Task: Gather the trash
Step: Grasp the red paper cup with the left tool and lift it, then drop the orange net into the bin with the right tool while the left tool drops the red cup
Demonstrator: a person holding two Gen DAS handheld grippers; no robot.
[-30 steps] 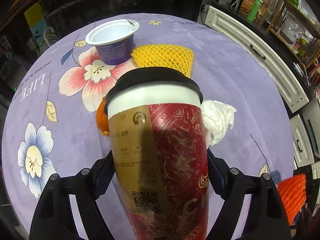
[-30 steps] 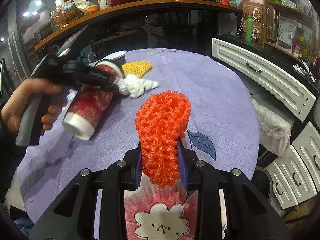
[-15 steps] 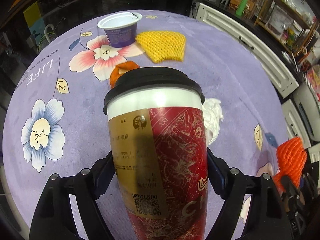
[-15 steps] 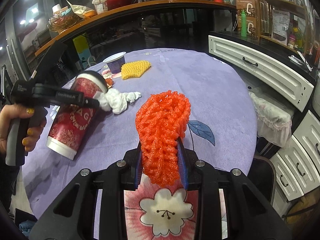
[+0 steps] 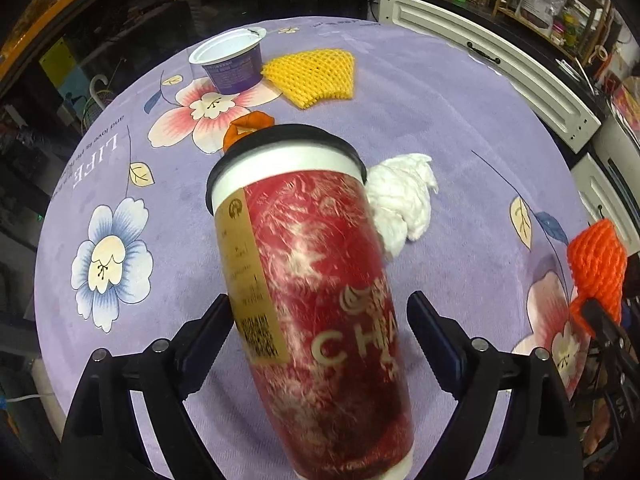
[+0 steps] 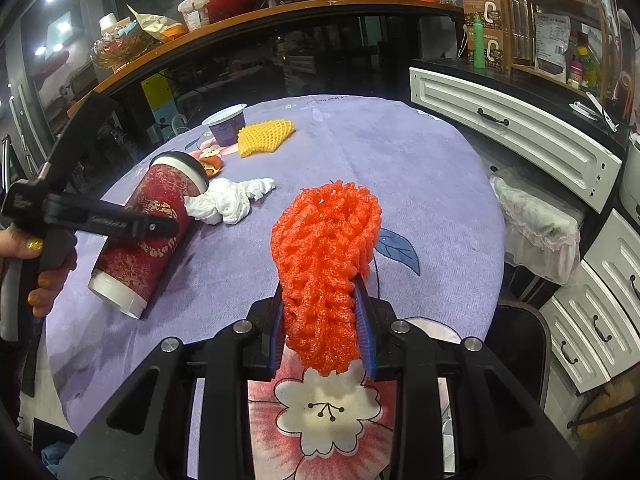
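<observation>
A red paper cup with a black lid stands tilted and motion-blurred between the fingers of my left gripper. Its jaws are opening, and a gap shows beside the right pad. In the right wrist view the cup leans over the purple floral tablecloth, base toward the near left edge. My right gripper is shut on an orange foam net, held above the cloth. On the cloth lie a white tissue wad, a yellow foam net, an empty purple yogurt cup and an orange peel.
White drawer cabinets curve round the table's right side. A bin lined with a pale bag stands by the right edge of the table. A dark counter with a wooden shelf runs behind. A hand holds the left gripper's handle.
The left gripper's fingers have spread off the cup, which has rolled and tilted to the left. The left gripper has drawn back over the table. The right gripper still holds the orange net.
</observation>
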